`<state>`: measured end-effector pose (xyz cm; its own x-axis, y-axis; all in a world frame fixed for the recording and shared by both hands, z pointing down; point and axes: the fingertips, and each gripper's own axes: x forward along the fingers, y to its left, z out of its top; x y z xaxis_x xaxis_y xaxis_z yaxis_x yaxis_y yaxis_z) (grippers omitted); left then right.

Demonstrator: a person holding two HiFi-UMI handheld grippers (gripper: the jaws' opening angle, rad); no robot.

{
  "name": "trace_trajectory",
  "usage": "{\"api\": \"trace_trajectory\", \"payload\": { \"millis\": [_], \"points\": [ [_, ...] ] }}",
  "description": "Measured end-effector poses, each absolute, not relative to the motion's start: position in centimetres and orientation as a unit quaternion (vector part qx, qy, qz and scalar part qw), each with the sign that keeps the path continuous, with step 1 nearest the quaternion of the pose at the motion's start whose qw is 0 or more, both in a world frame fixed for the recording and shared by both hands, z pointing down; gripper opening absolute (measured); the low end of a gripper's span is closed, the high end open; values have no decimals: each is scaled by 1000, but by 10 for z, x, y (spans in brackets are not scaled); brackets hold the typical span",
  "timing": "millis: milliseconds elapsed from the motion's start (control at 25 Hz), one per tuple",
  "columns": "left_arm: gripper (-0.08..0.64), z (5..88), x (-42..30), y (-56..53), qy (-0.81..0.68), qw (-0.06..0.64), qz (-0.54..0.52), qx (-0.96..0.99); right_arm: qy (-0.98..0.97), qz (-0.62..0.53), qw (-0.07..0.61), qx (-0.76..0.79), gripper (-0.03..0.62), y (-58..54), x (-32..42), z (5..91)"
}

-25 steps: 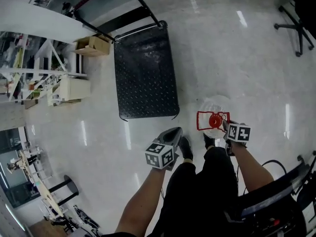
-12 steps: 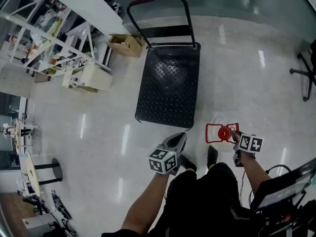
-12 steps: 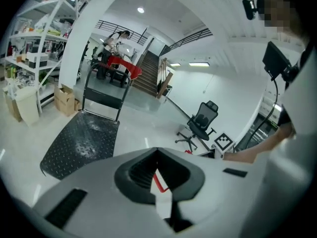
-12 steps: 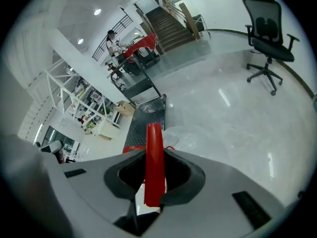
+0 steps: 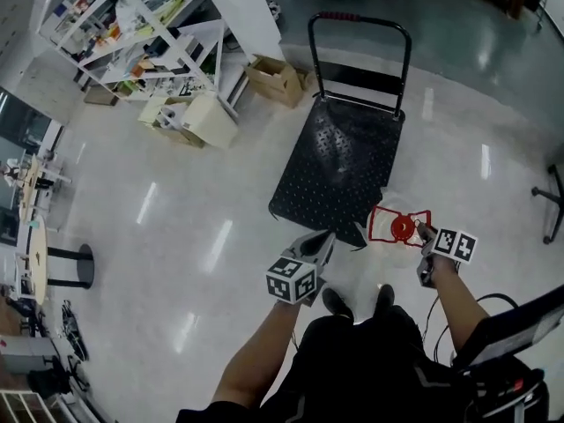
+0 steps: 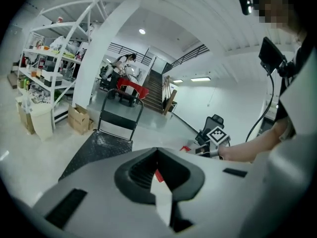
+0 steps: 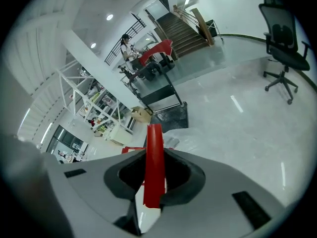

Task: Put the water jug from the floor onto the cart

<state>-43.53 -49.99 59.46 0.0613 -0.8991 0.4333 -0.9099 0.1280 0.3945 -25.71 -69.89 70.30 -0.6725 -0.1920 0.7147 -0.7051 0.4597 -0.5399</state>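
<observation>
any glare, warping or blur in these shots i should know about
Head view: ceiling lights leave bright streaks on the glossy floor, and the wide lens bows the shelves near the edge. Left gripper view: black rounded corners, plus a mosaic patch at top right. Right gripper view: the same black corners; the red handle looms large close to the lens.

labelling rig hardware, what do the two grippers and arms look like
Left gripper and right gripper: light grey moulded bodies tapering to the fingers, each carrying a cube with black-and-white square markers. Forearms bare; dark trousers.
</observation>
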Motion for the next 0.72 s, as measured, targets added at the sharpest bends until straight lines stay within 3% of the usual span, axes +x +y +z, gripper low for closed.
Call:
{"api": "trace_trajectory", "payload": {
  "millis": [280,720],
  "points": [
    [0,586,-518,-443,-724,296,-14,623,-820,434,286,239,71,-673,-392,684],
    [0,598,-621,-419,-785,315,-37,532,-825,422,354,124,71,-639,-576,705]
  ]
}}
